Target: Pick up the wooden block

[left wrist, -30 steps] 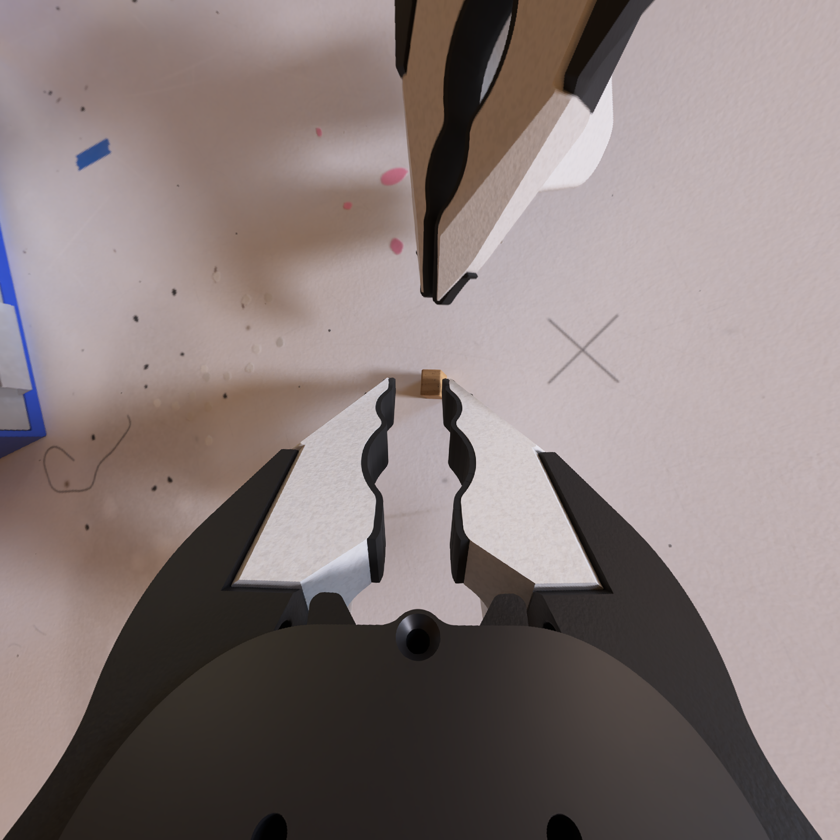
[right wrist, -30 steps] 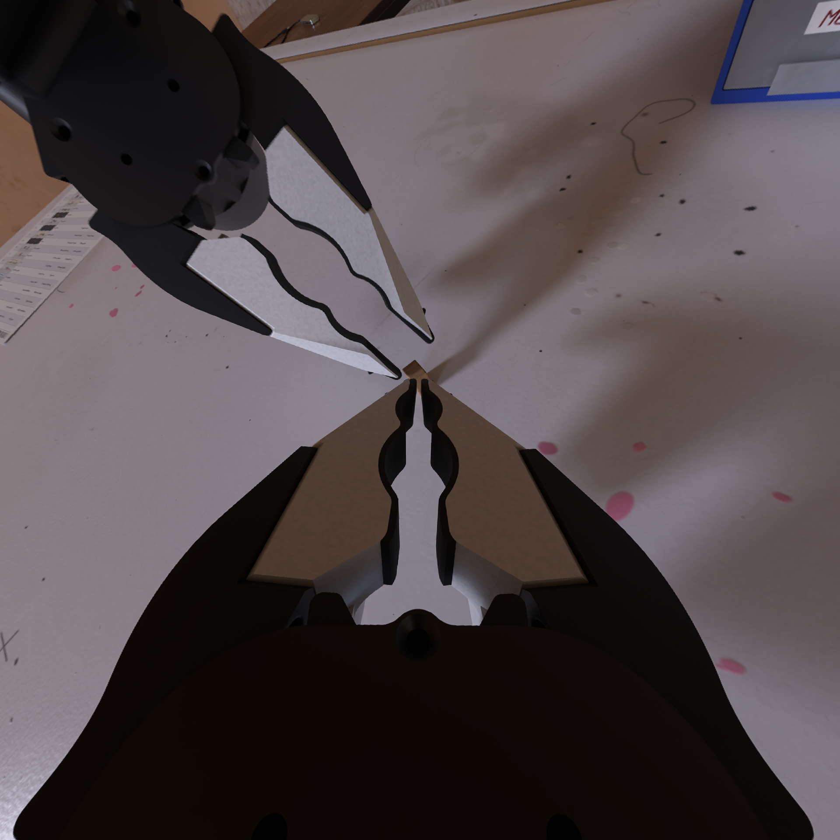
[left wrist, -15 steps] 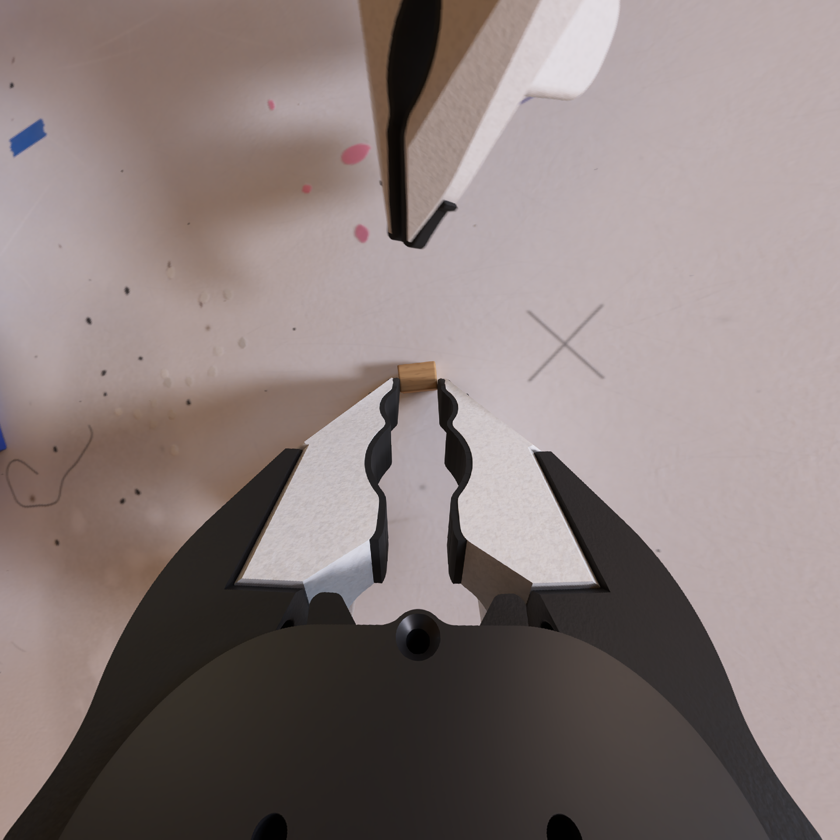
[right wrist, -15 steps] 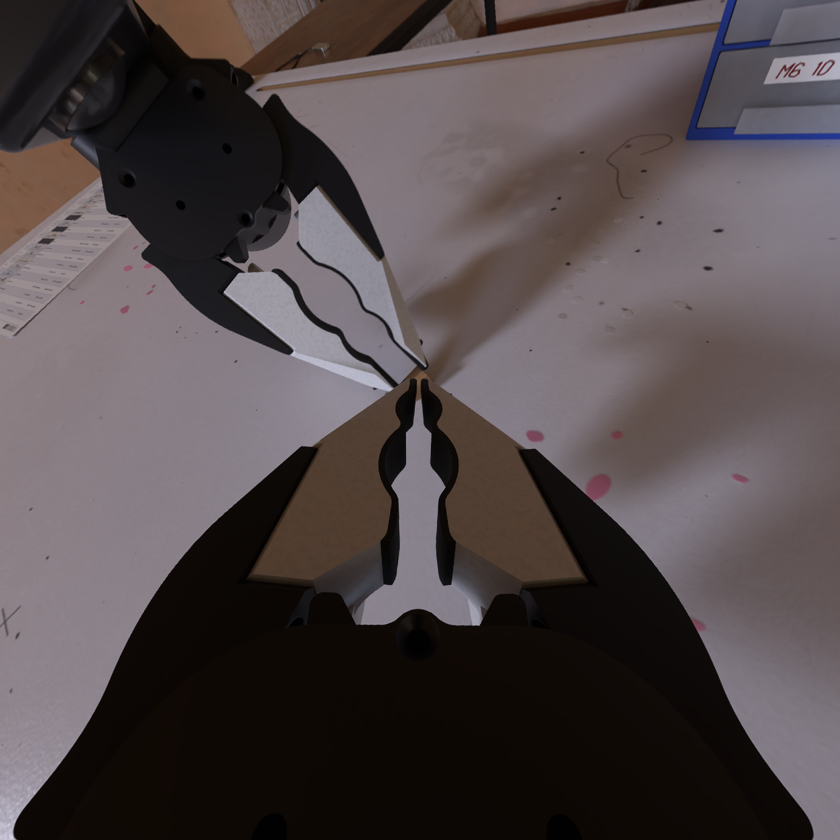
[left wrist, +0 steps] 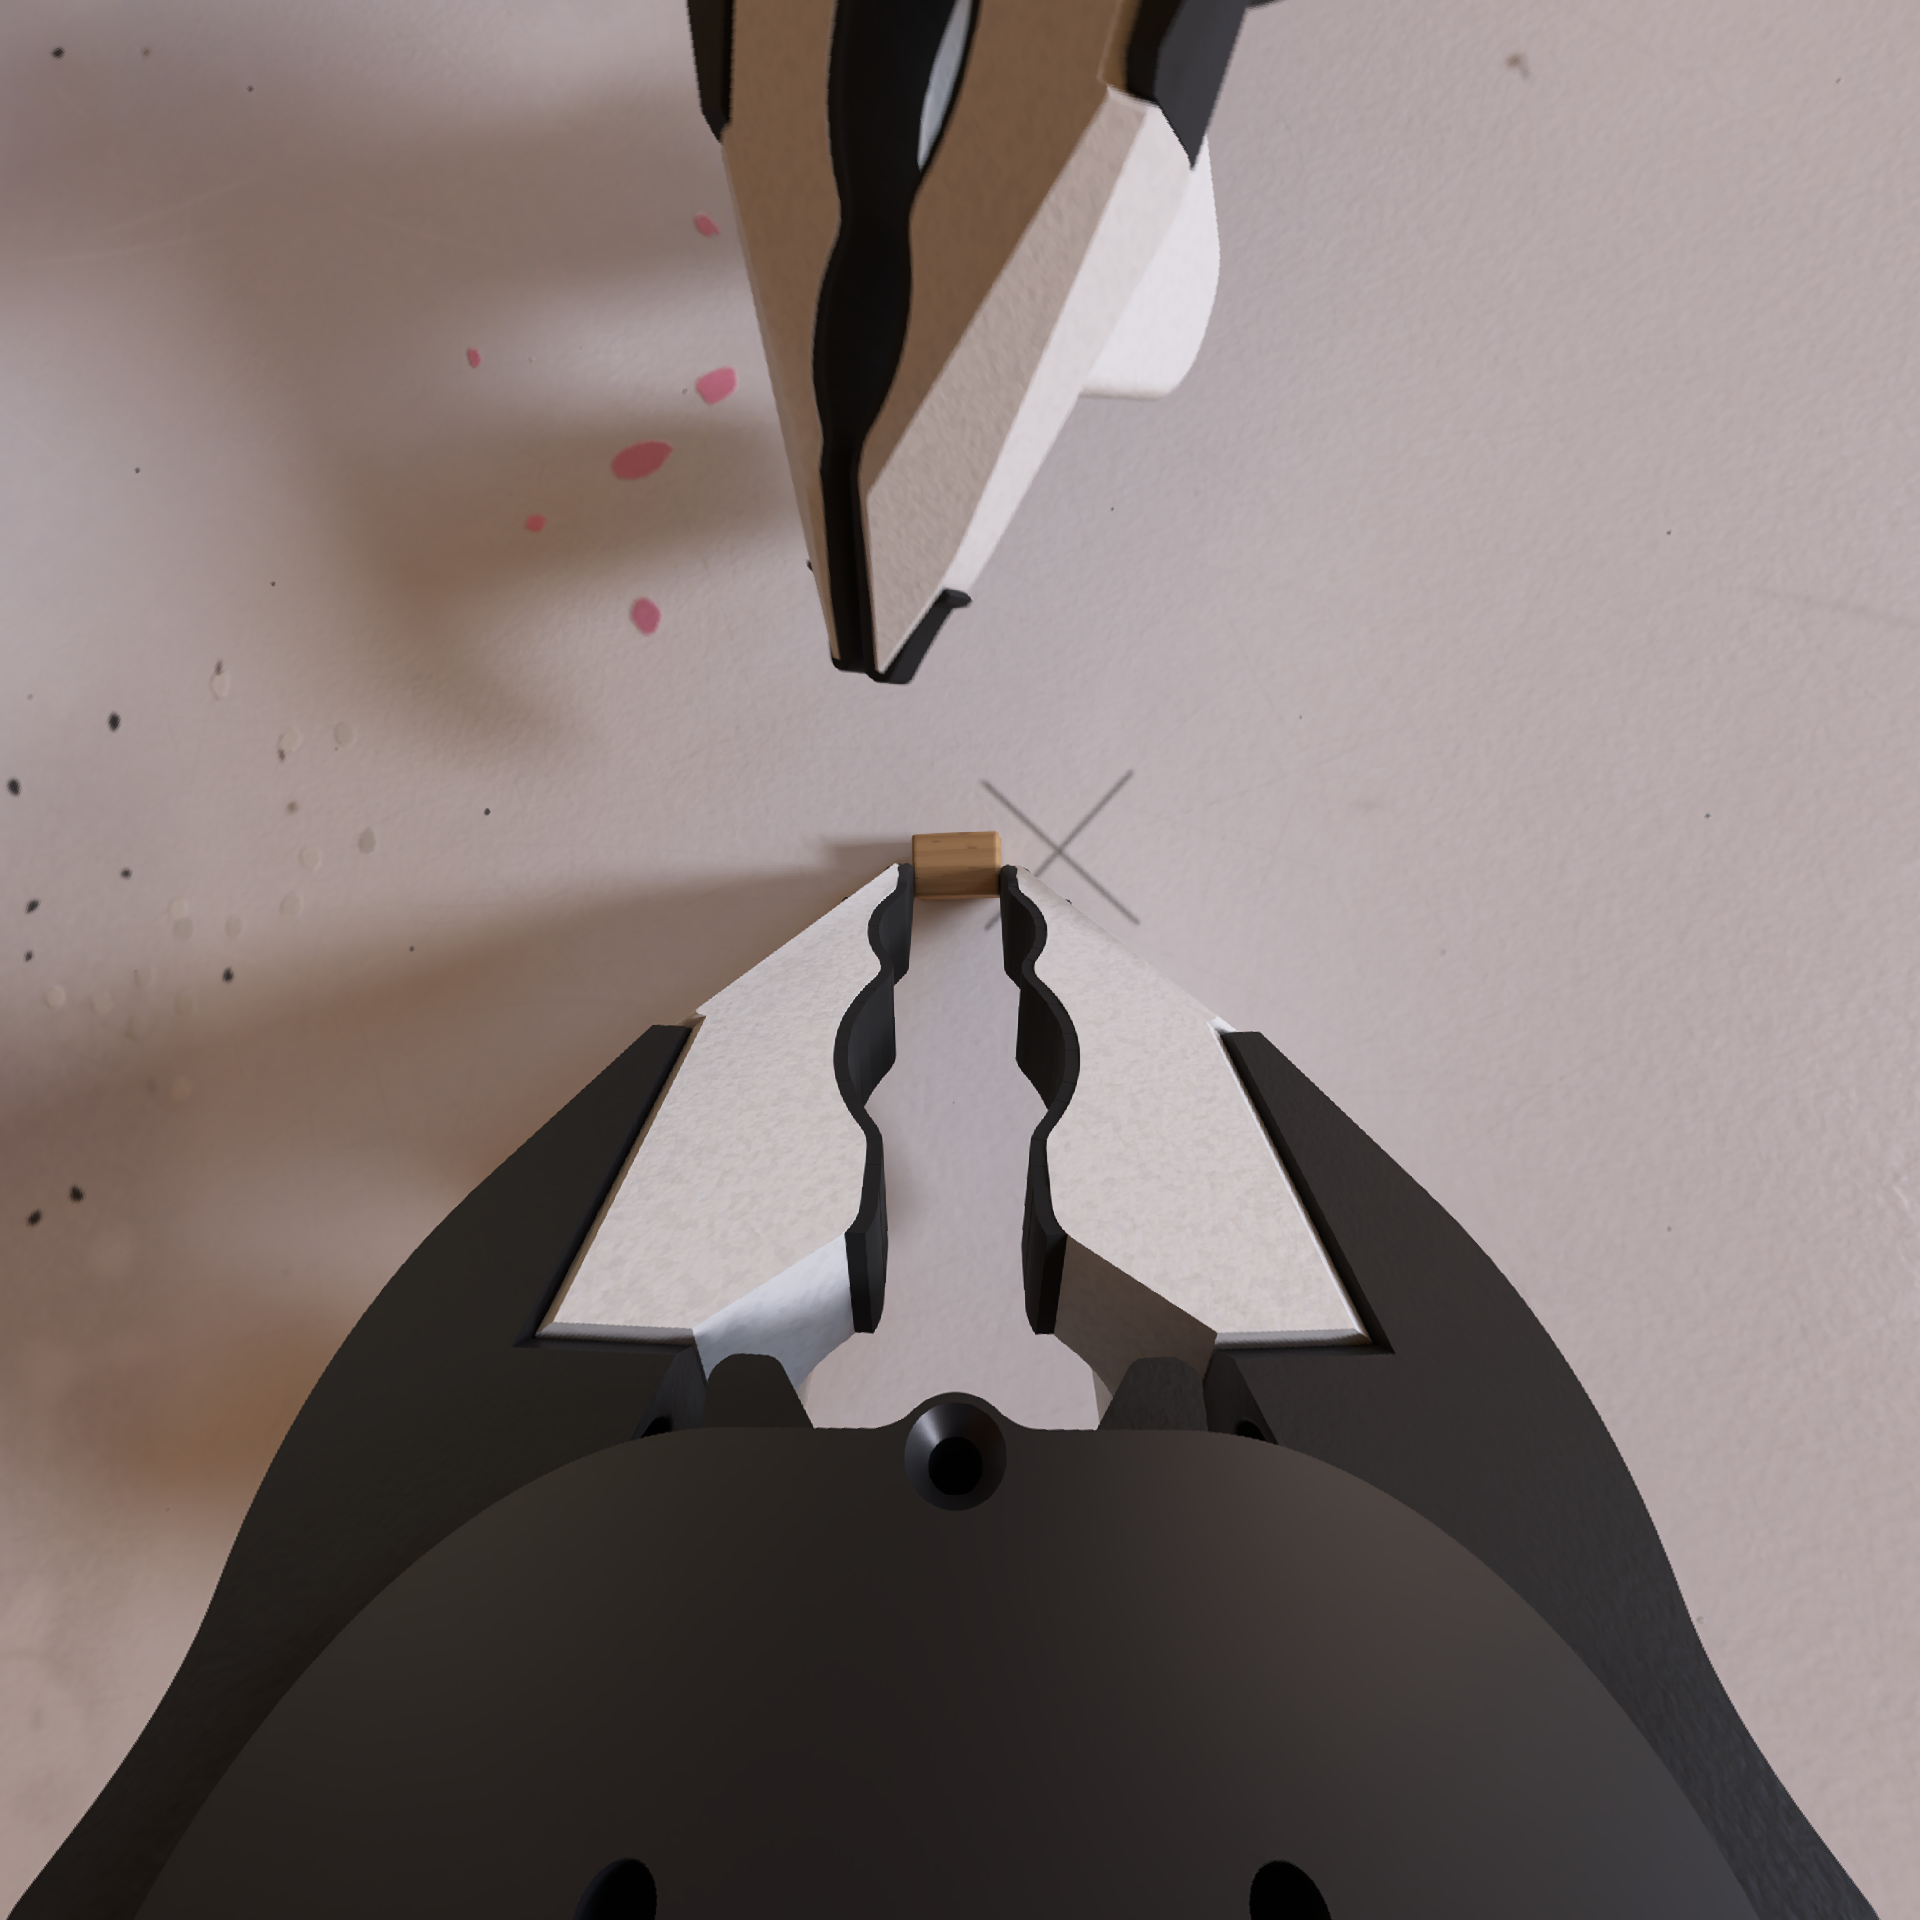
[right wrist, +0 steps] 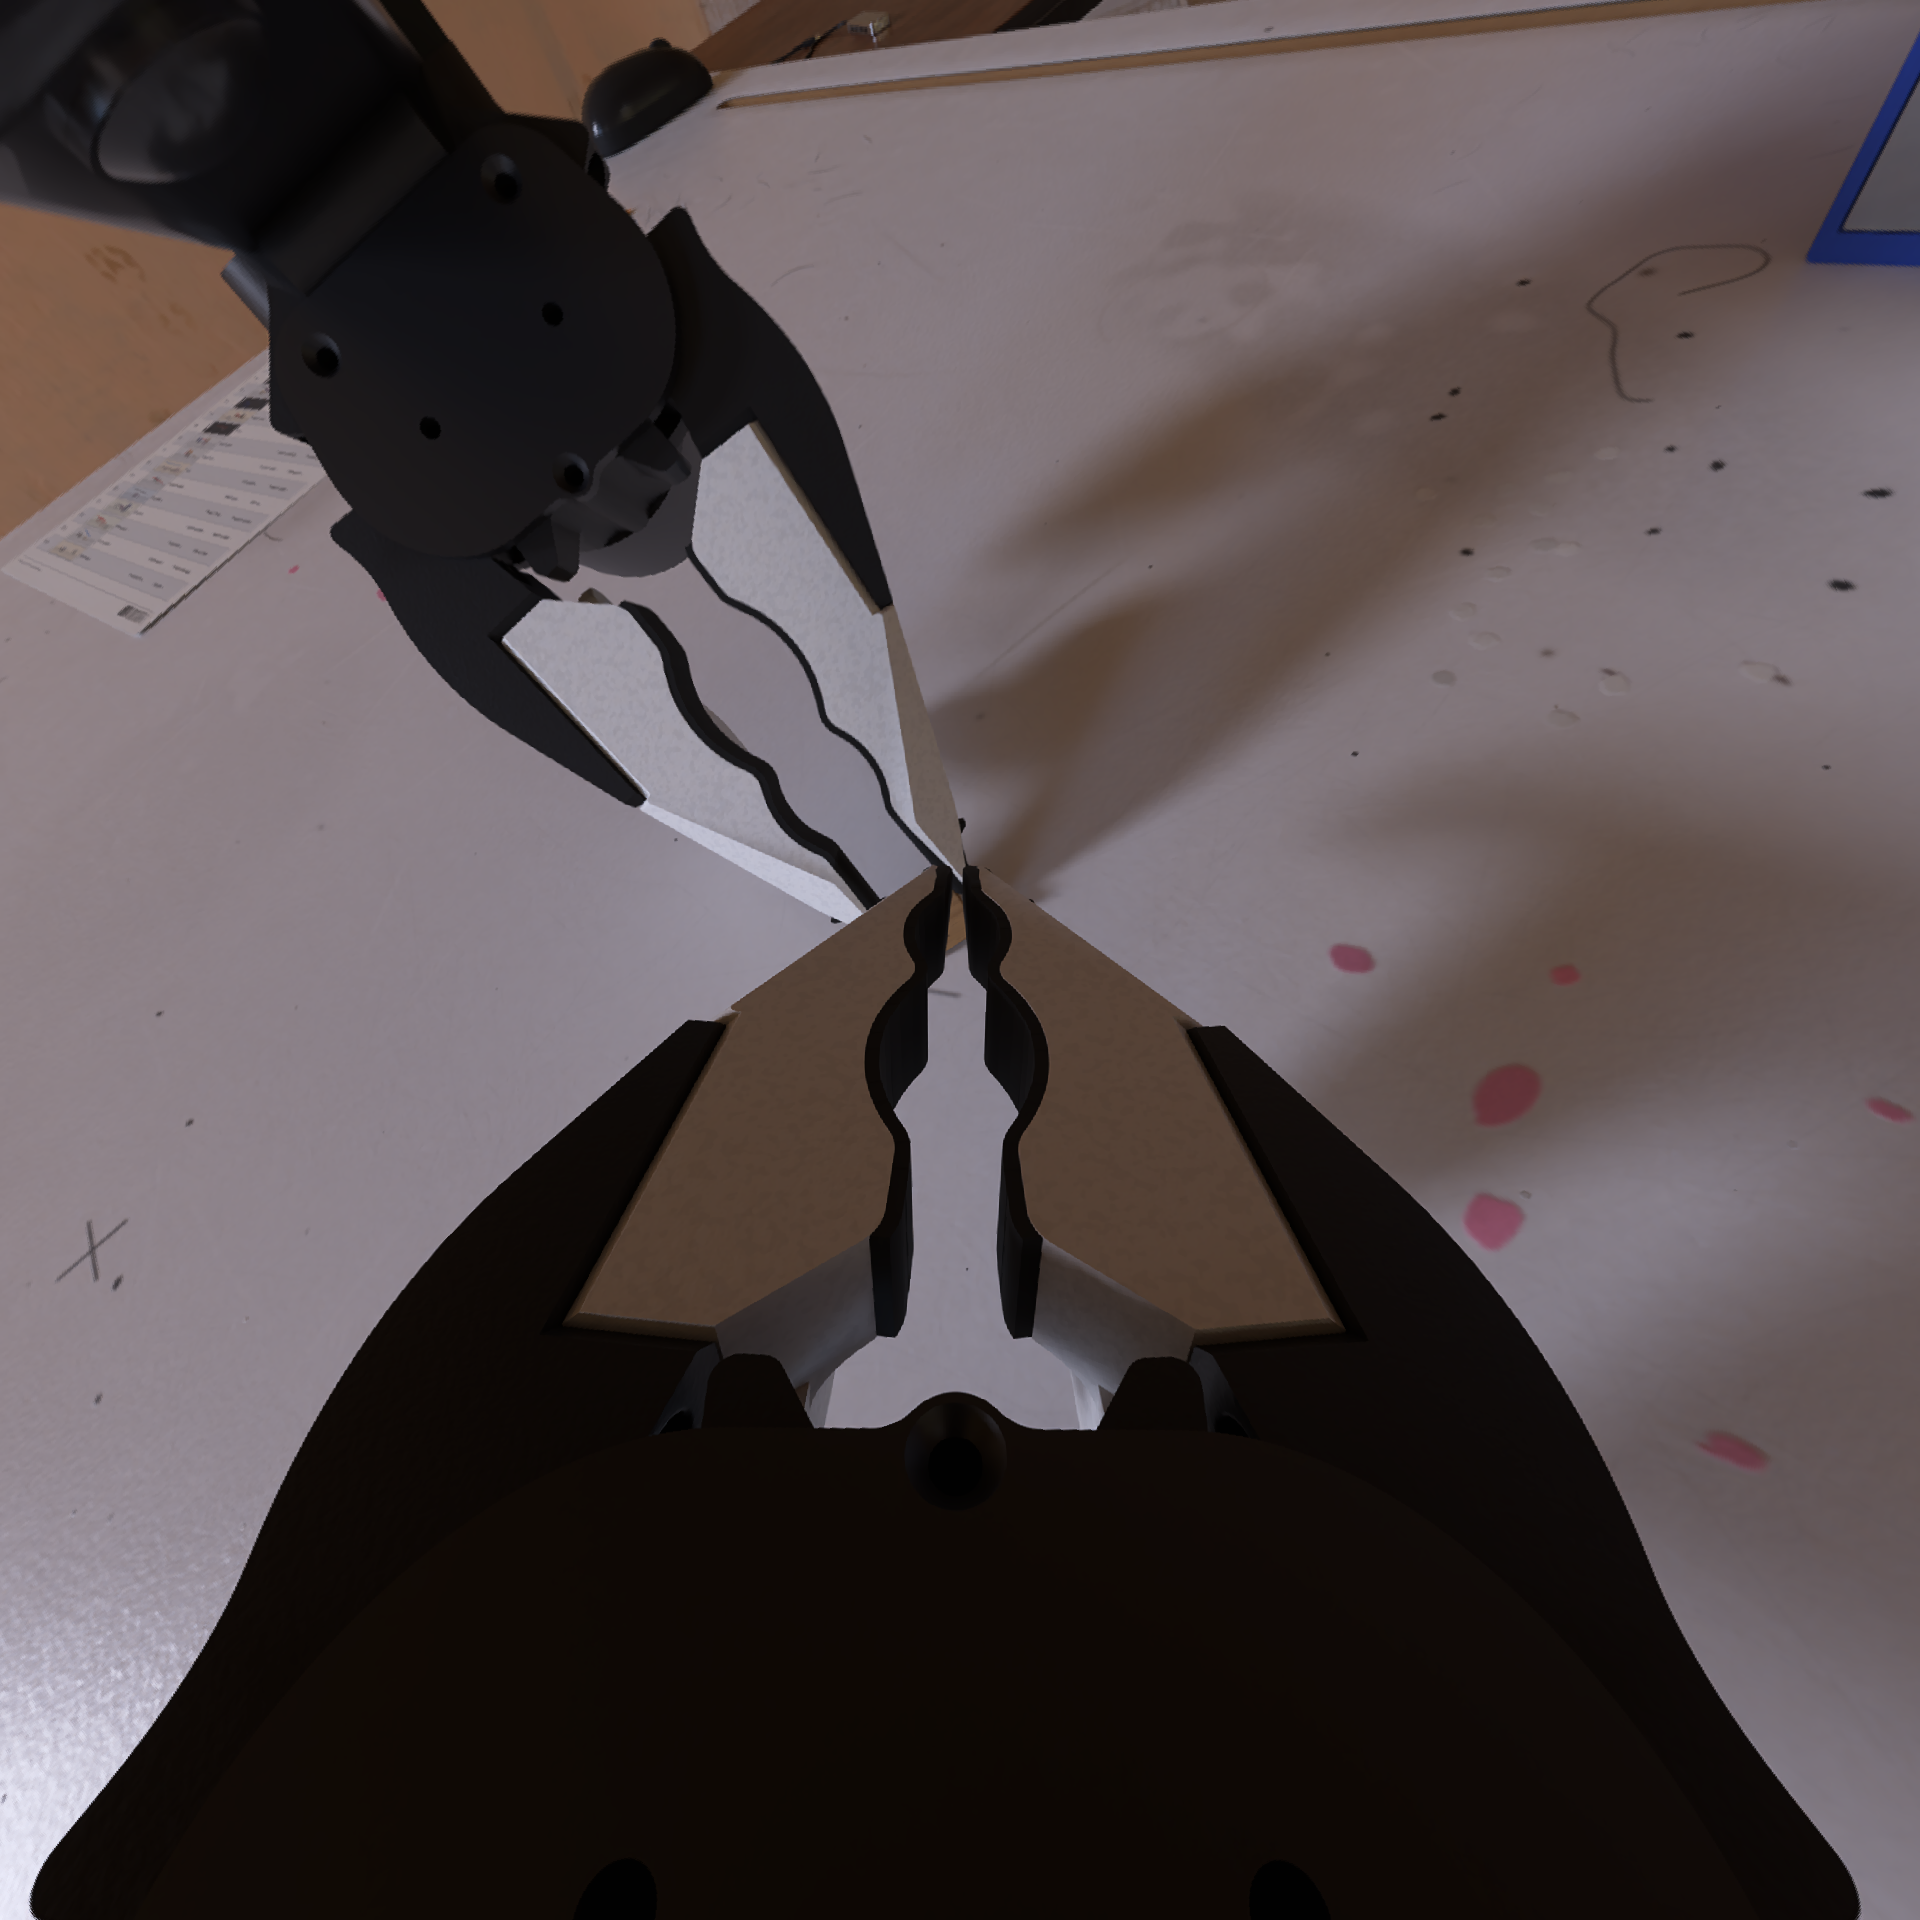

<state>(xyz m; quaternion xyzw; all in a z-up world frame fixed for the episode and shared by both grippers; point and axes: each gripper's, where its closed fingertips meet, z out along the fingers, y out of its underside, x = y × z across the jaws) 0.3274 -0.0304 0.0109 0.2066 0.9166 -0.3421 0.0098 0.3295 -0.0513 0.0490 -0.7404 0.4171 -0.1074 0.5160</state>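
The wooden block point(left wrist: 956, 864) is a small tan cube. My left gripper point(left wrist: 956, 883) has its white fingers shut on it, one tip touching each side, just over the pale table point(left wrist: 1455, 623). I cannot tell whether the block touches the table. My right gripper point(left wrist: 871, 665), with tan fingers, hangs tip-down just beyond the block, shut and empty. In the right wrist view, my right gripper point(right wrist: 956, 883) shows a thin slit between its tips. The left gripper point(right wrist: 914, 883) comes in from the upper left, tips almost meeting the right gripper's tips. The block is hidden there.
A pencilled cross point(left wrist: 1081, 831) lies just right of the block. Pink paint spots point(left wrist: 642, 459) and black specks dot the table. A blue box point(right wrist: 1870, 156) stands at the far right, a printed sheet point(right wrist: 156, 499) at the left edge, a dark rounded object point(right wrist: 644, 88) at the back.
My left gripper's fingers have closed from beside the block onto it. The pencilled cross now sits right next to the block. The blue box has left the left wrist view.
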